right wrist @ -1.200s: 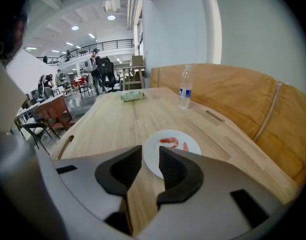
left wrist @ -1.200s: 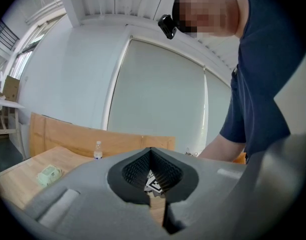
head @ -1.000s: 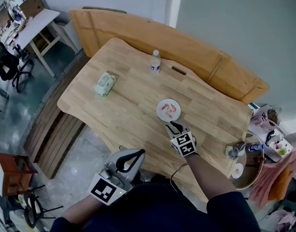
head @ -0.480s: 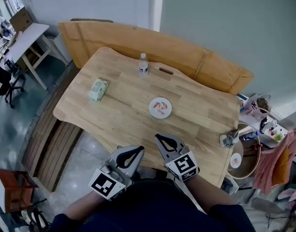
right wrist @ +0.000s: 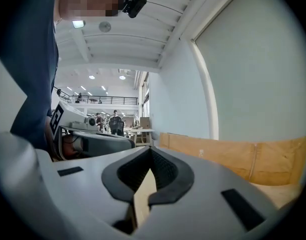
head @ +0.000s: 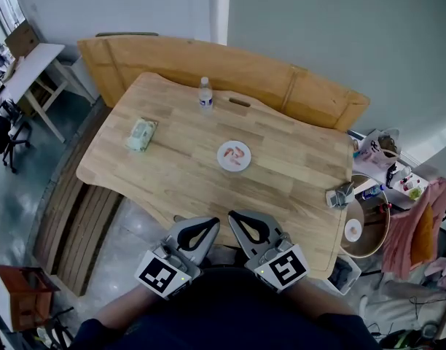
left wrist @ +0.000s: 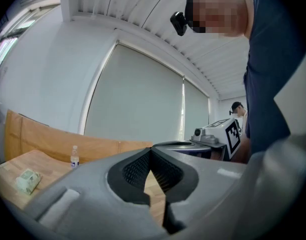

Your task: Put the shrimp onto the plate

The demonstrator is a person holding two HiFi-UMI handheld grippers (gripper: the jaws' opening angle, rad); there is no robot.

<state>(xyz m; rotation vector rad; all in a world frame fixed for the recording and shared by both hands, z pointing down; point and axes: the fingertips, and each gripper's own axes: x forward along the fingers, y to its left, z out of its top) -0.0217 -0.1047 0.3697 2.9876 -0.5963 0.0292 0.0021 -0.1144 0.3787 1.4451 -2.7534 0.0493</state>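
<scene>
While both grippers hang close to the person's body at the table's near edge, neither one holds anything: the left gripper (head: 205, 226) has its jaws closed tip to tip with nothing between them, and the right gripper (head: 237, 219), just beside it, is closed and empty in the same way. Their tips sit about over the near rim of the wooden table (head: 296, 168), with bare wood running ahead of them. Further in, near the middle of the top, stands the small white plate (head: 224, 162), and the shrimp (head: 237, 154) lies on it, well apart from both grippers and well clear of every table edge. On the right edge a small grey device (head: 338, 195) sits at the rim. Left of the plate, toward the left edge, lies a green packet (head: 141, 134), with open wood all round it. Near the far edge a clear bottle (head: 205, 94) stands upright, close to a dark slot in the tabletop. Beyond the far edge a long wooden board (head: 281, 82) leans along the wall. Off to the far left stands a white desk (head: 30, 65), apart from the table.
</scene>
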